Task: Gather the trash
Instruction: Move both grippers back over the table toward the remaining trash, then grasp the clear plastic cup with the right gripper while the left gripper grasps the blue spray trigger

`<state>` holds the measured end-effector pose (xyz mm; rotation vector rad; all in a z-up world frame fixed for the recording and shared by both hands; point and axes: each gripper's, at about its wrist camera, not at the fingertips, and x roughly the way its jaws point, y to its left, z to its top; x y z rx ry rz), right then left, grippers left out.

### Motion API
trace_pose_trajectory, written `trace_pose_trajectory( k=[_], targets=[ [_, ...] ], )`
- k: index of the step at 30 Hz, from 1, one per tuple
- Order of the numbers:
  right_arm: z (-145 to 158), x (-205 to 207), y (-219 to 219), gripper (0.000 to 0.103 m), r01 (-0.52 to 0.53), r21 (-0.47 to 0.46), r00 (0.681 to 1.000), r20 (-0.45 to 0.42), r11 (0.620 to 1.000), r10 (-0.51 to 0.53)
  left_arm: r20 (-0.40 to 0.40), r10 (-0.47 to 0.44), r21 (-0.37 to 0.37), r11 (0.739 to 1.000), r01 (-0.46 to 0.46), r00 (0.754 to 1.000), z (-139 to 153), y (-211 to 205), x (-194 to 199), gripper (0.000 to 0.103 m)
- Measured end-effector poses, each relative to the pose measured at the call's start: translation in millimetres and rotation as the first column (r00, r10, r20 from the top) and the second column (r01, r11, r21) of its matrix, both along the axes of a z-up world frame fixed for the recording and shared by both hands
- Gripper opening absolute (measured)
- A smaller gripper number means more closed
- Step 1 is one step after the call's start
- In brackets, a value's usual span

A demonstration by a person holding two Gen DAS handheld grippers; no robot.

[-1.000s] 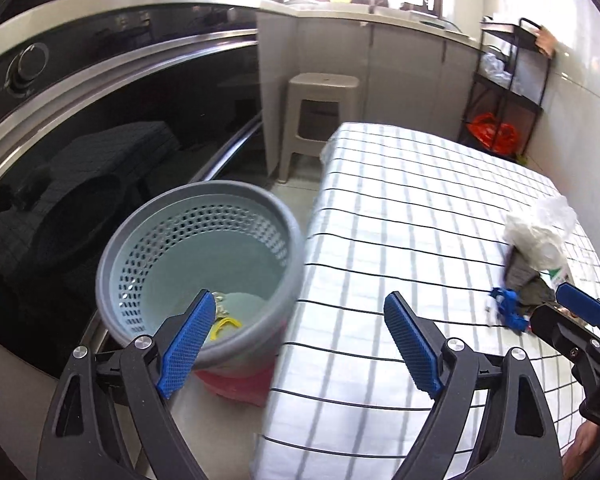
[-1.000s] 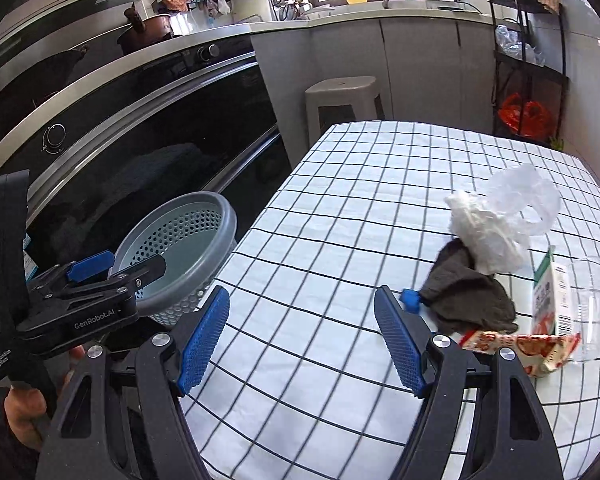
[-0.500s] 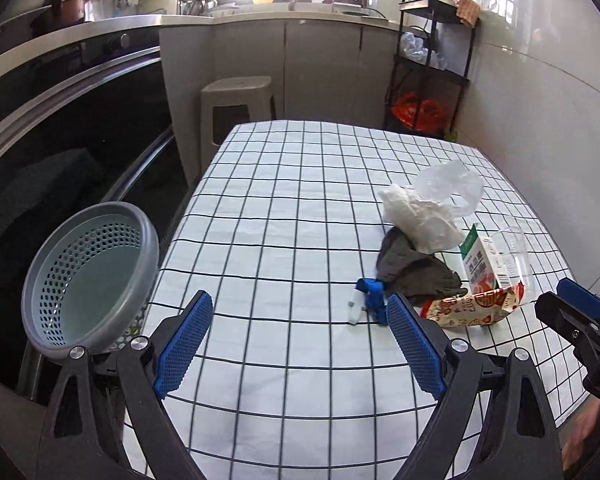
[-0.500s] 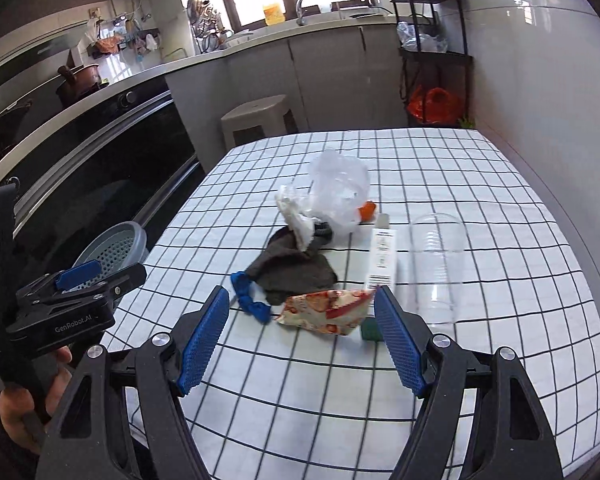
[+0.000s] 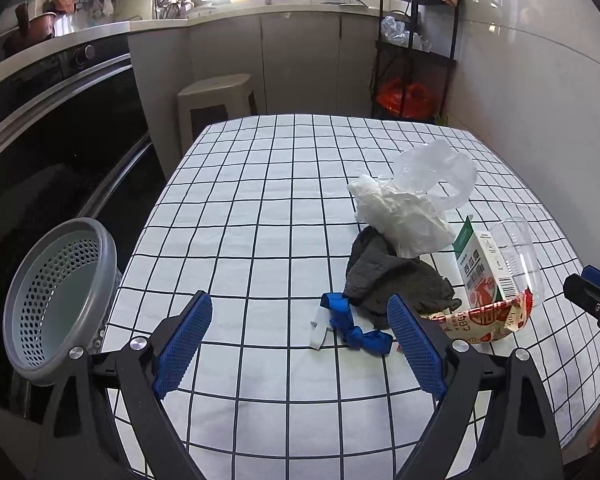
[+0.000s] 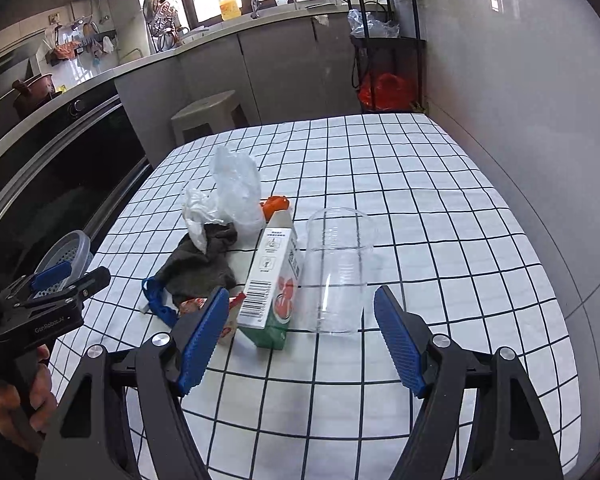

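Trash lies on the checked tablecloth [image 5: 260,208]: a blue-and-white wrapper [image 5: 348,326], a dark grey rag [image 5: 392,276], crumpled white plastic bags [image 5: 408,204], a juice carton [image 6: 274,284], a red snack packet [image 5: 480,320], a clear plastic cup [image 6: 338,268] lying on its side and an orange scrap [image 6: 275,204]. A grey perforated bin [image 5: 56,300] stands off the table's left edge. My left gripper [image 5: 300,340] is open and empty, just short of the blue wrapper. My right gripper [image 6: 300,340] is open and empty, in front of the carton and cup.
A dark oven front [image 5: 60,140] runs along the left. A beige stool [image 5: 216,100] and a black shelf rack [image 5: 416,48] with a red bag stand beyond the table's far end. A tiled wall [image 6: 540,120] borders the table's right side.
Both grippers swung right, from facing the bin to facing the trash pile. The pile now looks nearer in both views. Both stayed open and empty.
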<state>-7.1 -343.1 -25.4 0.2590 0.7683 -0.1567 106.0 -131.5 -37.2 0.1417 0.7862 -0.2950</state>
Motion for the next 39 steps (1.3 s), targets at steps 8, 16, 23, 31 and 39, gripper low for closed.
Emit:
trace_pose_trajectory(
  k=[8, 16, 23, 31, 39],
  targets=[
    [-27, 13, -16, 0.072, 0.049, 0.022, 0.998, -0.050, 0.999, -0.048, -0.023, -0.009, 0.005, 1.000, 0.009, 1.000, -18, -2, 3, 0.088],
    [-39, 41, -23, 0.072, 0.081, 0.026, 0.992, -0.099, 0.996, -0.078, -0.040, -0.006, 0.014, 1.000, 0.007, 0.999, -27, -7, 12, 0.088],
    [-55, 63, -36, 0.072, 0.112, 0.048, 0.980, -0.168, 0.993, -0.103, -0.074, 0.003, 0.012, 1.000, -0.002, 0.997, -36, -6, 19, 0.088],
    [-61, 73, -34, 0.071, 0.098, 0.064, 0.980, -0.181, 0.993, -0.085, -0.095, 0.028, 0.007, 1.000, -0.028, 0.995, -42, 2, 26, 0.088],
    [-57, 63, -33, 0.053, 0.102, 0.056, 0.983, -0.159, 0.993, -0.092, -0.133, -0.003, -0.010, 1.000, 0.002, 0.991, -45, 0, 24, 0.092]
  ],
)
